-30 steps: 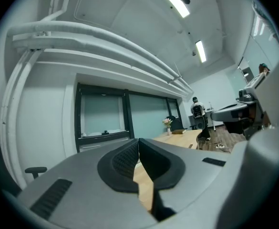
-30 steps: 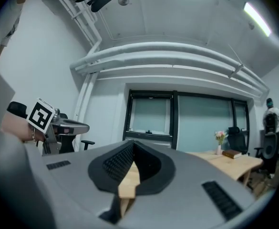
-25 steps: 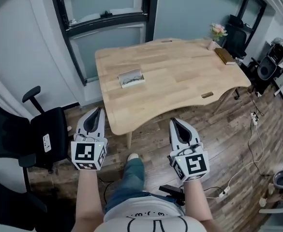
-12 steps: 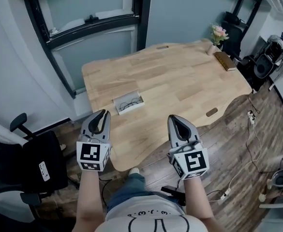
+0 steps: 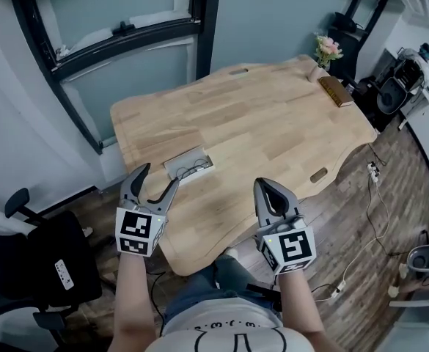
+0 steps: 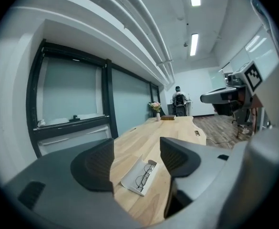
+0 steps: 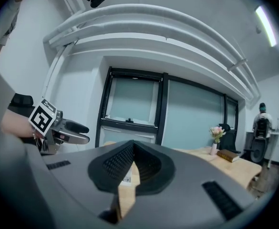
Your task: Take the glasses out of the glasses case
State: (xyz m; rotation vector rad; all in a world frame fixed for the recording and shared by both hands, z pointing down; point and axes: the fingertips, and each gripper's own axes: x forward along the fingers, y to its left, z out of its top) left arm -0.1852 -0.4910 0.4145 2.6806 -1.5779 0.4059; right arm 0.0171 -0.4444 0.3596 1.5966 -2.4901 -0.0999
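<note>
A large light wooden desk [image 5: 273, 123] with a wavy front edge fills the middle of the head view, set against a dark-framed window [image 5: 126, 31]. A black office chair [image 5: 49, 266] stands on the wood plank floor [image 5: 361, 218] at lower left. Two grey hand-held grippers hover side by side at the desk's front edge. The left gripper [image 5: 159, 176] has its fingers [image 6: 94, 163] spreading apart, with nothing gripped between them. The right gripper [image 5: 271, 193] has its fingers pressed together and empty. An open pale grey glasses case [image 5: 189, 165] lies flat on the desk just beyond the left gripper, framed in the gap between its fingers in the left gripper view. A brown book [image 5: 336, 92] and a small vase of pink flowers [image 5: 325, 50] sit at the desk's far right corner. Thin-rimmed glasses [image 6: 145, 175] lie inside the case.
</note>
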